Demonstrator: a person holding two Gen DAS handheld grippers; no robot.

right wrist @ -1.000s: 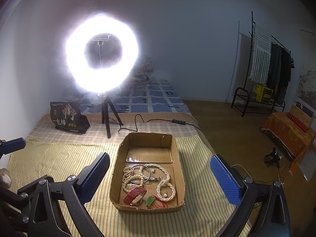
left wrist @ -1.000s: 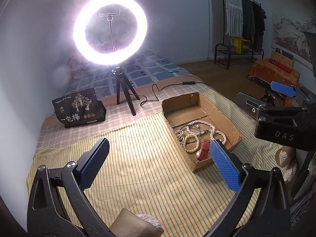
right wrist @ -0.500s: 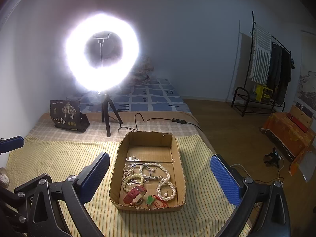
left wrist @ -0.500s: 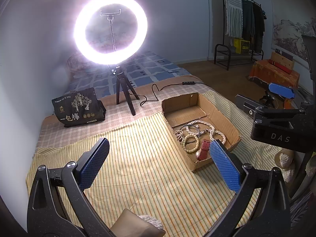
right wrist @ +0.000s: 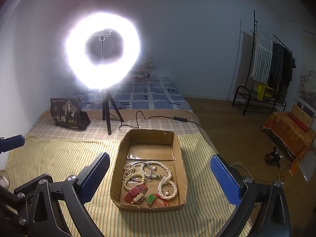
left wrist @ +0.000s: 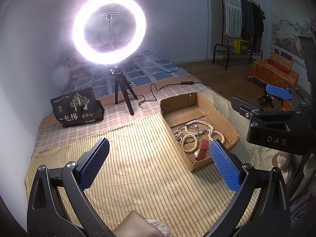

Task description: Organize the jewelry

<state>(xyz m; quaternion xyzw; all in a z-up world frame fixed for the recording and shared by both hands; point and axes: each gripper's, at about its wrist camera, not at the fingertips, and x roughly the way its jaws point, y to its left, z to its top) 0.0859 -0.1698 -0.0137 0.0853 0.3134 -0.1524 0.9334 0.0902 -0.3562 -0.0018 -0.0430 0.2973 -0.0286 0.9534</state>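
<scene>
Both claws, left claw and right claw, gape above striped cloth.

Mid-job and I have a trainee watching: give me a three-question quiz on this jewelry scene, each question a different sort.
1. True or false: the red-strapped watch lies in the near end of the cardboard box.
2. Multiple choice: the far compartment of the box holds A) the pearl necklace, B) no jewelry, C) the green pendant.
3. Fill in: the left gripper and the right gripper are both ____.

Key: 1 true; 2 B; 3 open, and holding nothing.
</scene>
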